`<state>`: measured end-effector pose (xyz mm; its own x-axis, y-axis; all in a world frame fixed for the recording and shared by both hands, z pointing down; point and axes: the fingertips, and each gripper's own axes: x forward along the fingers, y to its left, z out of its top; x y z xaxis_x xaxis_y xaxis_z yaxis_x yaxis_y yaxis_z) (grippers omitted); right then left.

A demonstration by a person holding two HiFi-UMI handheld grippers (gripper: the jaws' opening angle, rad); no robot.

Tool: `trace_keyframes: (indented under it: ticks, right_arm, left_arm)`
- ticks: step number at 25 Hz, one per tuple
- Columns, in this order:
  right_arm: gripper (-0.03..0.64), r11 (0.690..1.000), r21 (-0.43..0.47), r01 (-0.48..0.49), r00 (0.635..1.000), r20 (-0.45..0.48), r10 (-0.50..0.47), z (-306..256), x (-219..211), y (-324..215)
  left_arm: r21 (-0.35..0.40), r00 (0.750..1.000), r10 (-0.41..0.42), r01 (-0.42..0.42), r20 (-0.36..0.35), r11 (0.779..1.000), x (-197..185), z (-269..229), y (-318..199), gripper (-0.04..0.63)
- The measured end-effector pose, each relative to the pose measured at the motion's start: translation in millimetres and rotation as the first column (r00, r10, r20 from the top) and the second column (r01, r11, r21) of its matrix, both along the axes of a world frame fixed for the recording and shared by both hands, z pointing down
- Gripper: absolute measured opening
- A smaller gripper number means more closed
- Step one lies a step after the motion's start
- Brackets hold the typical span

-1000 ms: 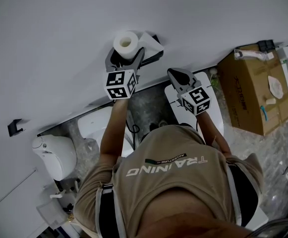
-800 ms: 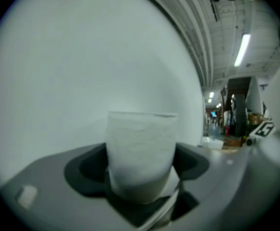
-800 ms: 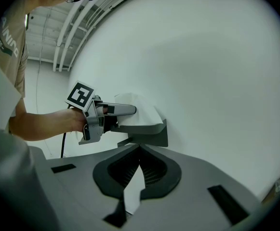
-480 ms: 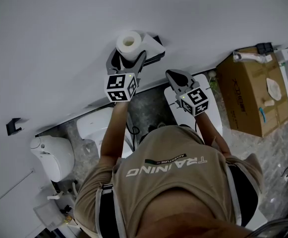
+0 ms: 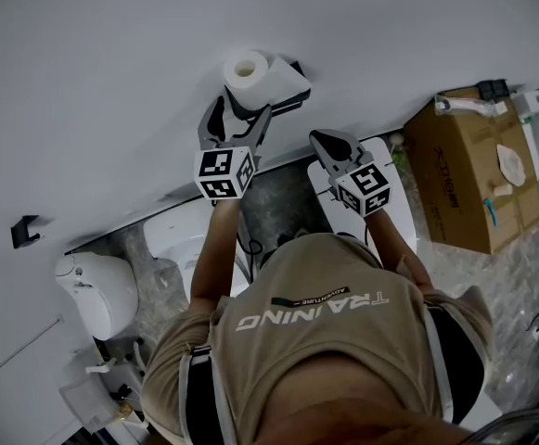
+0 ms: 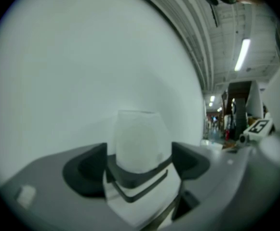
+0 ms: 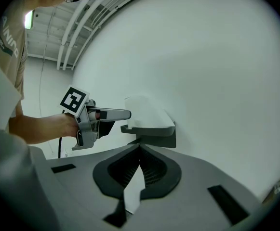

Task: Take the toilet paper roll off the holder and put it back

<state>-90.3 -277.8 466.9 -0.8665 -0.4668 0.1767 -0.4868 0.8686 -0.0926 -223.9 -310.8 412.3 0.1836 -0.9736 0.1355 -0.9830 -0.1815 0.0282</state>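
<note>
A white toilet paper roll (image 5: 249,70) stands on a dark grey holder (image 5: 290,97) fixed to the white wall. My left gripper (image 5: 237,119) is open just short of the roll, its jaws apart and holding nothing. In the left gripper view the roll (image 6: 139,141) rises from the holder (image 6: 136,178) between the two spread jaws of the left gripper (image 6: 139,166). My right gripper (image 5: 332,145) is shut and empty, off to the right of the holder. The right gripper view looks over the right gripper (image 7: 139,150) at the roll (image 7: 142,110), the holder (image 7: 152,131) and the left gripper (image 7: 100,117).
A cardboard box (image 5: 478,170) sits on the floor at the right. A white toilet (image 5: 97,286) stands at the lower left, and a black hook (image 5: 26,233) is on the wall. A white fixture (image 5: 373,225) lies under the right gripper.
The left gripper has drawn back from the roll toward the person, its jaws no longer around it. The roll stays on the holder. The right gripper has barely moved.
</note>
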Motion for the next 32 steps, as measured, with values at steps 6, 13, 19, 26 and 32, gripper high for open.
trace_keyframes:
  ticks: [6,13,19,26,32]
  right_arm:
    - [0.011,1.0,0.012,0.02,1.0,0.006,-0.02,-4,-4,19]
    - [0.011,0.999,0.026,0.041,0.999,0.02,-0.041,-7,-6,42]
    - [0.011,0.997,0.044,0.064,0.997,0.039,-0.065,-14,-15,61]
    - [0.011,0.99,0.077,0.116,0.993,0.025,-0.118,-21,-30,81]
    - [0.011,0.988,0.108,0.109,0.992,0.046,-0.115,-41,-34,81]
  left_arm:
    - [-0.016,0.999,-0.037,0.037,-0.01,0.999,-12,8,37,0.407]
    - [-0.035,0.998,-0.061,0.061,-0.017,0.998,-14,17,81,0.272]
    - [-0.051,0.995,-0.096,0.095,-0.03,0.994,-21,27,113,0.134]
    - [-0.038,0.987,-0.155,0.154,-0.03,0.987,-35,31,153,0.012]
    - [-0.05,0.987,-0.16,0.159,-0.024,0.986,-41,31,167,0.006]
